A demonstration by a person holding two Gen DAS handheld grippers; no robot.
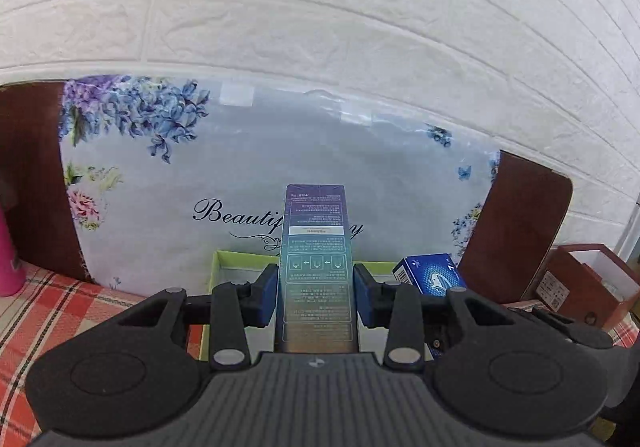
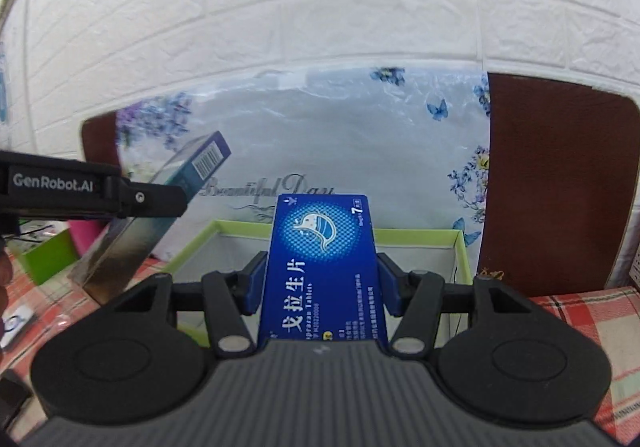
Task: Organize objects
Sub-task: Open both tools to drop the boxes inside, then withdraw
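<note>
Holding both boxes up in front of me, here is what I read off the two wrist cameras.

Left gripper (image 1: 315, 297): I have it clamped on the long teal-and-purple carton (image 1: 315, 267), a blue pad pressed against each long side; the carton sticks out forward past the fingertips, its printed back facing up.

Right gripper (image 2: 322, 287): I have it clamped on the blue tablet box (image 2: 322, 267), pads tight on both edges, the white emblem and lettering facing the camera.

Teal-and-purple carton, from the right wrist: it shows at the left, tilted, barcode end uppermost, with the black bar of the left gripper crossing in front of it.

Blue tablet box, from the left wrist: I see only a corner of it at the right, just beside my left gripper's right finger.

Green-rimmed tray (image 2: 420, 236): an open, shallow box with a white inside, lying on the table below and beyond both held boxes; neither box touches it as far as I can tell.

Tablecloth (image 1: 60, 299): red and cream check, under the tray.

Floral panel (image 1: 360, 167): pale, with blue and purple flowers and script lettering, leaning against the white brick-pattern wall (image 1: 320, 27) behind the tray.

Brown box (image 1: 576, 283): open, at the far right of the left view.

Pink container (image 1: 8, 255): at the left edge, only partly visible.
</note>
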